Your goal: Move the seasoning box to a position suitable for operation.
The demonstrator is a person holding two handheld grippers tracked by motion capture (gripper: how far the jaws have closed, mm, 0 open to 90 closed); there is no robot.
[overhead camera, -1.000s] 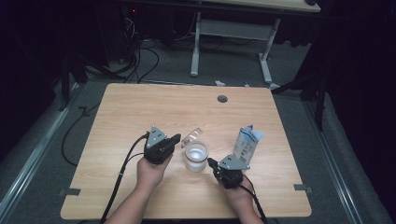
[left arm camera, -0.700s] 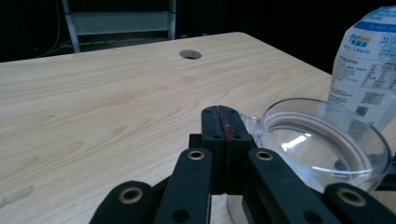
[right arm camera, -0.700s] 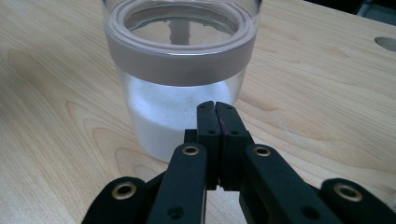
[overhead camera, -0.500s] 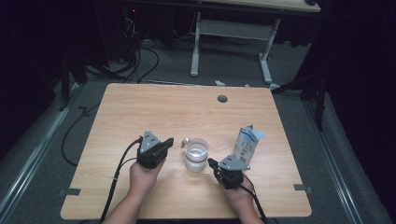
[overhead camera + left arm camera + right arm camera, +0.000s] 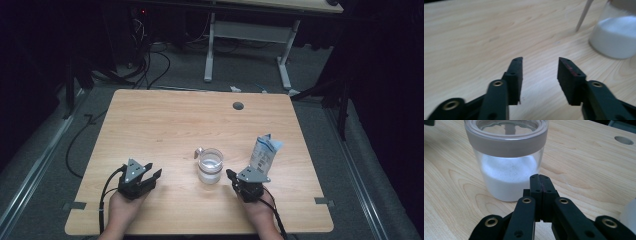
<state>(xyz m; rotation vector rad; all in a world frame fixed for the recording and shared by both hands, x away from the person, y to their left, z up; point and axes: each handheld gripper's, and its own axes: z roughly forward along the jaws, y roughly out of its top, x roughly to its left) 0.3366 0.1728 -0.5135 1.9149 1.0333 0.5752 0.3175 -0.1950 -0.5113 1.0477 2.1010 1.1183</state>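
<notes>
Your left gripper (image 5: 148,177) sits near the table's (image 5: 165,120) front left, its jaws spread with nothing between them; they have just been opening. In the left gripper view the bare wood shows in the gap, and the jar (image 5: 616,37) stands off to the upper right with a thin stick or spoon handle (image 5: 584,13) leaning beside it.

Your right gripper (image 5: 231,175) rests just right of the jar (image 5: 210,165), jaws pressed together on nothing. In the right gripper view the closed tips (image 5: 540,182) point straight at the jar's (image 5: 509,157) lower wall, close to the glass but probably not touching.

The jar stands upright at the table's middle front, holding white powder, with a small clear scoop-like piece (image 5: 198,151) at its rim. A carton (image 5: 264,152) stands upright just behind your right gripper.

The risks from here:
- If you push the right gripper forward with its jaws shut, the tips will shove the jar and could tip it, spilling powder.
- If you lift or swing the right hand back, you may knock the carton over; it looks tall and light.
- If you bring the left gripper in low and fast, it could catch the stick or scoop and flick powder out.
</notes>
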